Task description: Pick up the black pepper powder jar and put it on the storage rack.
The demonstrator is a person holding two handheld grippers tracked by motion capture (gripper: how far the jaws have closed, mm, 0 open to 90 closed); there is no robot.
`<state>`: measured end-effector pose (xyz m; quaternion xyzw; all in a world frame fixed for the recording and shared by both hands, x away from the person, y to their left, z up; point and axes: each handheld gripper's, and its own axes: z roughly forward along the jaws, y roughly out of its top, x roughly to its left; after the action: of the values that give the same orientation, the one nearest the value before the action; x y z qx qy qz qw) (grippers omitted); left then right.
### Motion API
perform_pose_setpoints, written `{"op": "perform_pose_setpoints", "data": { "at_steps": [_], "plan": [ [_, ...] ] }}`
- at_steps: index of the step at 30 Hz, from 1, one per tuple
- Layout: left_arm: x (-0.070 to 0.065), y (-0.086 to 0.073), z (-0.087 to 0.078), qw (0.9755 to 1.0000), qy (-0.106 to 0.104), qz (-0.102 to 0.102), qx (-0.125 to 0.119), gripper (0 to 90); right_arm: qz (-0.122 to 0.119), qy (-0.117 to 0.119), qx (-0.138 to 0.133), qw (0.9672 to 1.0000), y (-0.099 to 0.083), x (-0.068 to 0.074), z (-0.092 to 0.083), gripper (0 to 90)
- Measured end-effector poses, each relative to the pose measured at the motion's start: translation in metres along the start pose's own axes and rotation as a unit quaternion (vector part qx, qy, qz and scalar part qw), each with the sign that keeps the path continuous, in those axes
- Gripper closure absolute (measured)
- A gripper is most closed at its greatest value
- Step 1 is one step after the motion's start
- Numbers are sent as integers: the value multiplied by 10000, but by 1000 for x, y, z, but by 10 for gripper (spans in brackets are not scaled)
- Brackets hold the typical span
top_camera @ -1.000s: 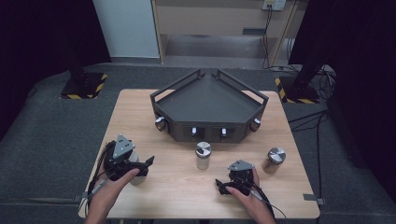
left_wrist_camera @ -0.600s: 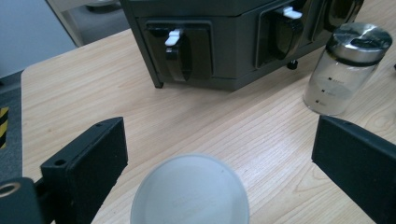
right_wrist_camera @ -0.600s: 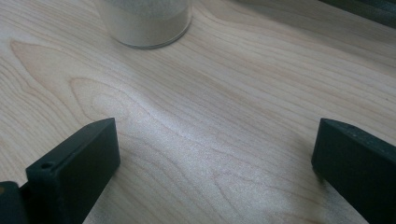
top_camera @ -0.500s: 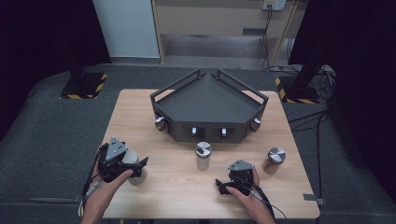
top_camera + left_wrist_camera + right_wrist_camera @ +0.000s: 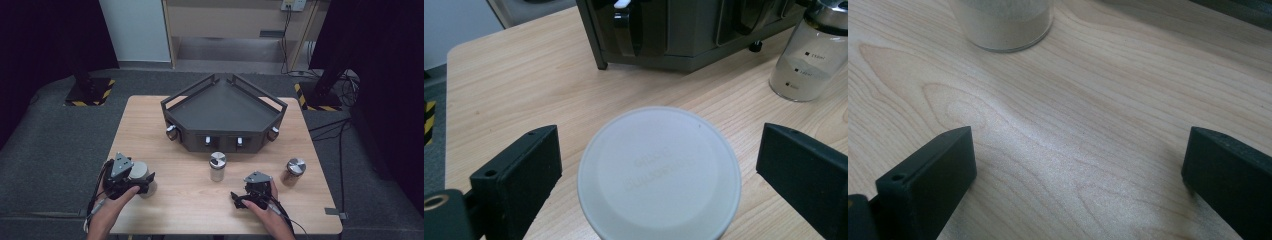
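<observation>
My left gripper (image 5: 134, 180) is at the table's near left, and its jaws stand open on either side of a white-lidded container (image 5: 142, 171). In the left gripper view the round white lid (image 5: 659, 172) lies between the two black jaws with a gap on each side. My right gripper (image 5: 248, 192) rests low at the near right, open, with bare wood between its jaws (image 5: 1075, 165). A glass jar of pale powder (image 5: 1002, 22) stands just ahead of it. That jar has a metal lid (image 5: 217, 166).
A black angular tray (image 5: 222, 107) with knobs along its front fills the table's far middle. A second metal-lidded jar (image 5: 294, 171) stands at the right. The wooden table (image 5: 185, 200) drops off close behind both hands.
My left gripper has shifted slightly left and toward the near edge, beside the white-lidded container. The right gripper has not moved.
</observation>
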<state>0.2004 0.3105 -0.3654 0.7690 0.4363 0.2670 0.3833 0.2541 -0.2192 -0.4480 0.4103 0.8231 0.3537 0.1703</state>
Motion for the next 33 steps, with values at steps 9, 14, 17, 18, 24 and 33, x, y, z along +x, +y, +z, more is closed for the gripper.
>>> {"op": "perform_pose_setpoints", "data": {
  "at_steps": [9,14,17,18,24,33],
  "plan": [
    [1,-15,6,9998,3,-157,-114,71,1,0,0,10000,0,0,0,10],
    [1,-23,7,9995,27,-246,-200,120,0,-1,-1,10000,0,0,0,10],
    [1,-26,7,9995,1,-219,-218,156,1,-1,-1,10000,0,0,0,10],
    [0,-27,8,9996,8,-192,-220,171,1,-1,-1,10000,0,0,0,10],
    [-1,-35,9,9989,19,-307,-346,279,2,-3,-2,10000,0,0,0,10],
    [-5,-37,8,9985,93,-342,-426,325,4,-4,-2,10000,0,0,0,10]
  ]
}}
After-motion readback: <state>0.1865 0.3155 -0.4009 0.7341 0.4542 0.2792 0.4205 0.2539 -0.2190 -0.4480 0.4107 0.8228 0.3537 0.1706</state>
